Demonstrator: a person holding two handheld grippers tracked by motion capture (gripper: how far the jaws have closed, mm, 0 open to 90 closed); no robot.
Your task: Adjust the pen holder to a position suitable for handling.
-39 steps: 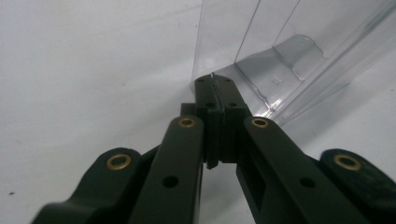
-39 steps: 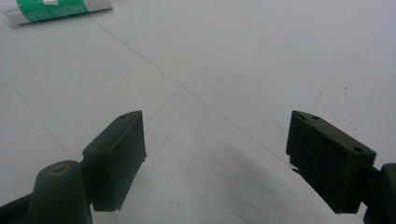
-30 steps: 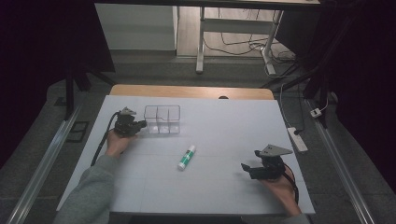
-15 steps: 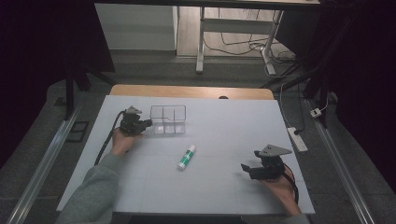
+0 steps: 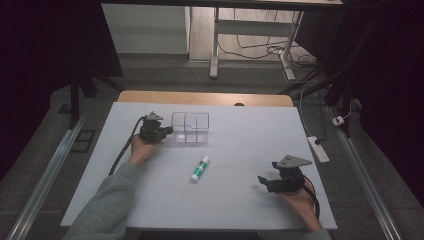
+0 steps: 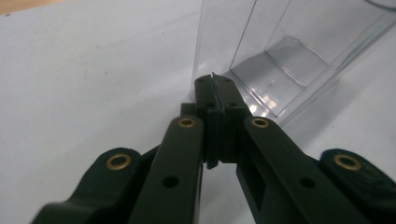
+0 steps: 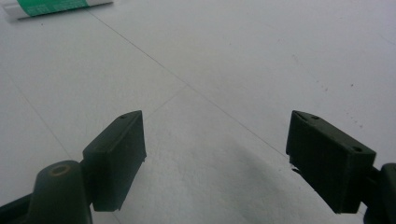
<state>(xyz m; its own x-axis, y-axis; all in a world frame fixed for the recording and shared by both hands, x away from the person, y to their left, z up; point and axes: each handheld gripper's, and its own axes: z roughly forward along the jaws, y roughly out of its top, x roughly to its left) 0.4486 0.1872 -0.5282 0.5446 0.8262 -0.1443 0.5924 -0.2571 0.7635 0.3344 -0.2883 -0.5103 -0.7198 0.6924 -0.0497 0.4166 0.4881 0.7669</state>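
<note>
We see left gripper (image 5: 167, 131) with jaws pressed together on wall edge of clear divided box (image 5: 190, 127), box standing on white table (image 5: 240, 200) toward far side. Our right gripper (image 5: 264, 181) rests near front right, jaws wide apart, holding nothing. Green-and-white glue stick (image 5: 199, 168) lies between both, touching neither

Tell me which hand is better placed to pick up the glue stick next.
Right, probably. The right gripper is open and empty, pointing toward the glue stick. The left gripper is shut on the clear organizer wall.
</note>
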